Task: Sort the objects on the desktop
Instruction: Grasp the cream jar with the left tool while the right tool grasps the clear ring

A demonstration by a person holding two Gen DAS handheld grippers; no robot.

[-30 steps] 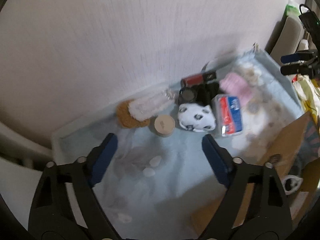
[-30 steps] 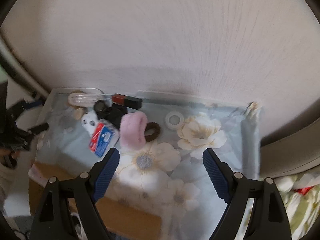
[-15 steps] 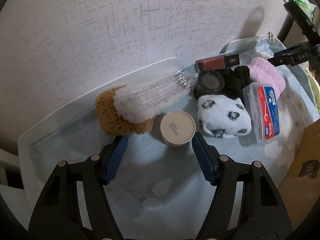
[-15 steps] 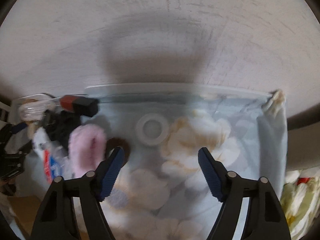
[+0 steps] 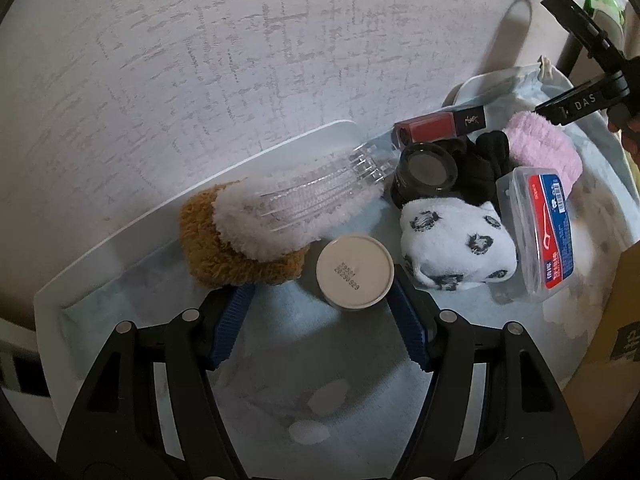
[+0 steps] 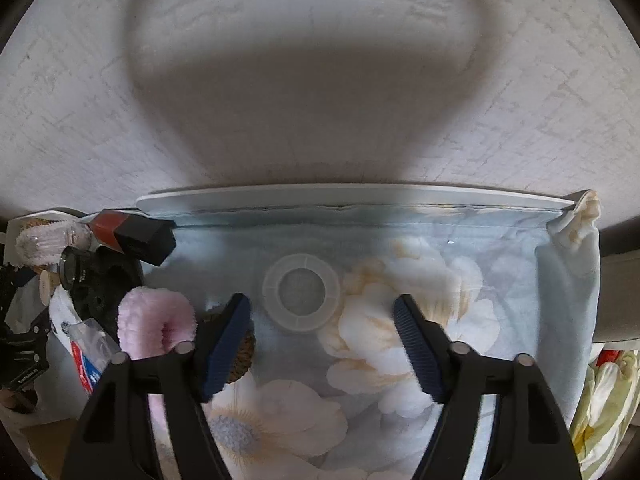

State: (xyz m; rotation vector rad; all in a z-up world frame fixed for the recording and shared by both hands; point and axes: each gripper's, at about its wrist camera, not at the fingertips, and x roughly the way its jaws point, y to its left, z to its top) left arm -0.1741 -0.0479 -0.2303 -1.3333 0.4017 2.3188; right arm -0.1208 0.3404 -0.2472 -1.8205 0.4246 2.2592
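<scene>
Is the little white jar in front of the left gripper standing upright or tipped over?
Upright or inverted, not tipped: the white jar shows its flat round face with a printed date code. Which end is up, cannot tell.

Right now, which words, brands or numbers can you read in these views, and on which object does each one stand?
"YSL" monogram: dark cap of the red lip gloss.
"DAS": arm of the right hand-held gripper.
"20250929", under a shorter code too blurred to read: white base of the small jar.
Red and blue label of the clear plastic case: print too small to read.
</scene>
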